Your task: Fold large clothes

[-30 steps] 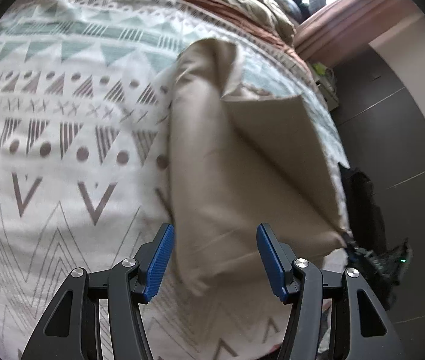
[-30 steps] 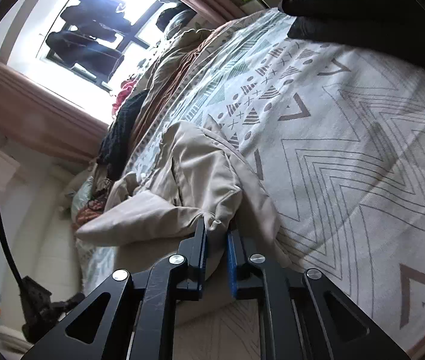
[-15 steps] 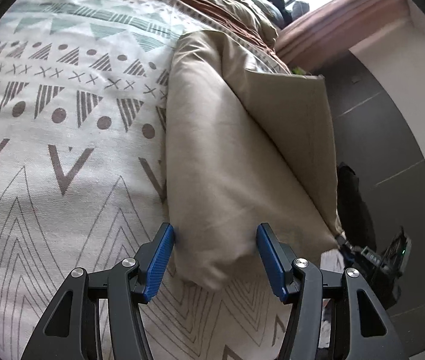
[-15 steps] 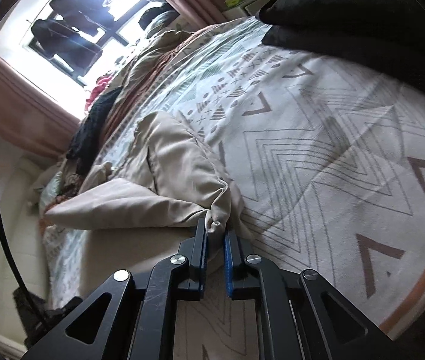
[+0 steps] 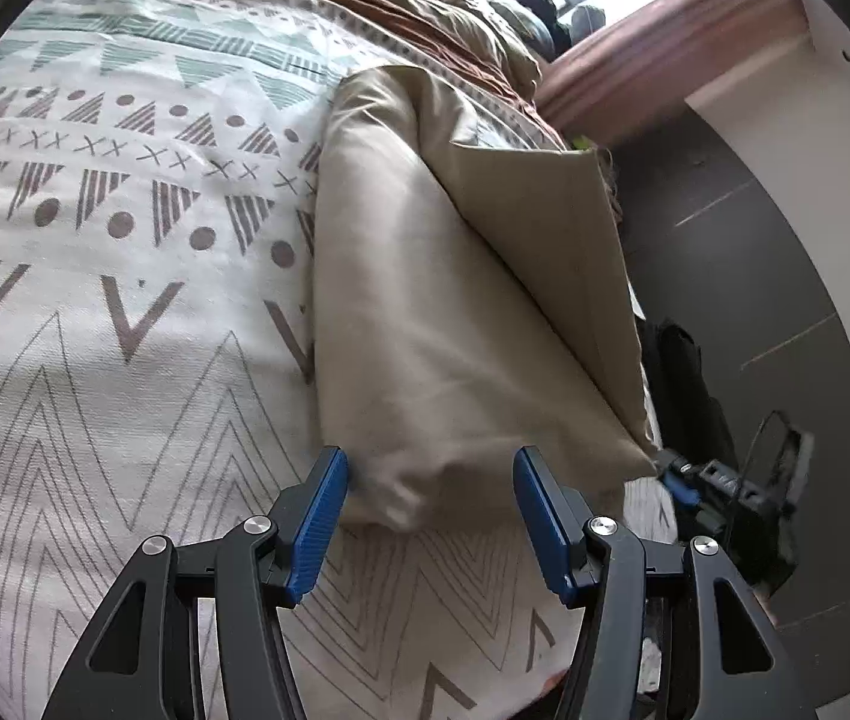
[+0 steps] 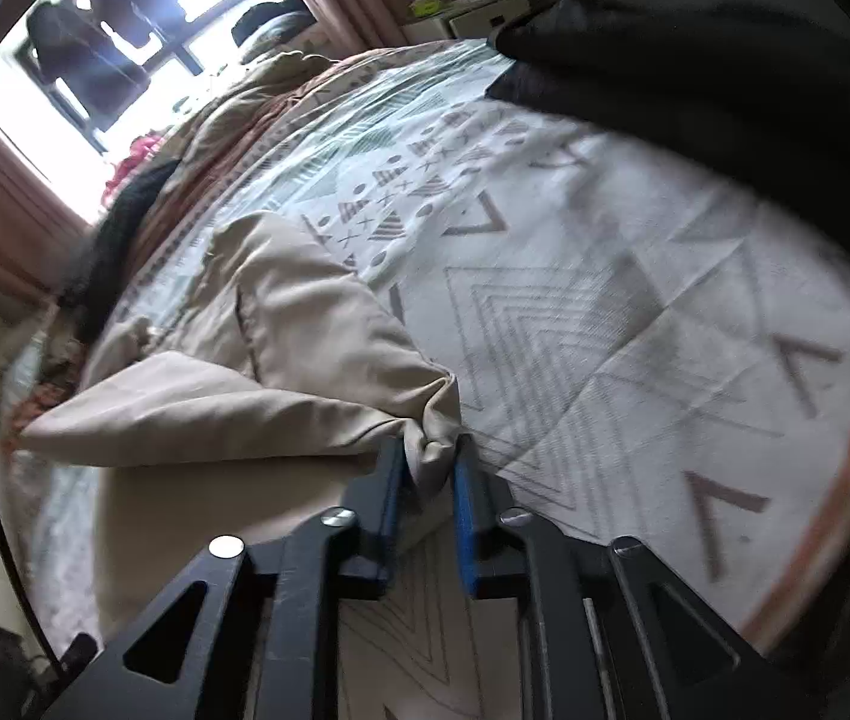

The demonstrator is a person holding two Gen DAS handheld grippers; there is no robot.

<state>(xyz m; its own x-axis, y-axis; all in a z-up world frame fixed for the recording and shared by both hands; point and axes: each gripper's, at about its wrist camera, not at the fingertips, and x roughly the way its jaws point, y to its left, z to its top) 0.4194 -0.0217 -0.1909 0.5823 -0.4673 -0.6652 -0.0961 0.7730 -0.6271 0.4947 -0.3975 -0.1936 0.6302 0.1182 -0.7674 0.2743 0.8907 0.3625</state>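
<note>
Two grippers are at work over one beige garment (image 5: pixel 425 330) lying on the patterned bedspread (image 5: pixel 95 300), near the bed's edge. Your left gripper (image 5: pixel 430 480) stands with its blue pads wide apart, straddling the near, rounded end of the folded cloth; the left pad sits just beside the fabric's edge, and the right pad lies over the cloth without squeezing it. Further right in that view, a flat upper layer of the garment slopes across the lower one toward the dark floor (image 5: pixel 755 240).

Your right gripper (image 6: pixel 430 462) has just been opening its jaws, and they now stand narrowly parted with a bunched corner of the beige garment (image 6: pixel 281 348) still between the pads; that view is blurred, so you cannot tell whether either pad still presses the cloth. To its right the bedspread (image 6: pixel 605 312) lies bare, with dark clothing (image 6: pixel 695 72) at the far corner.
</note>
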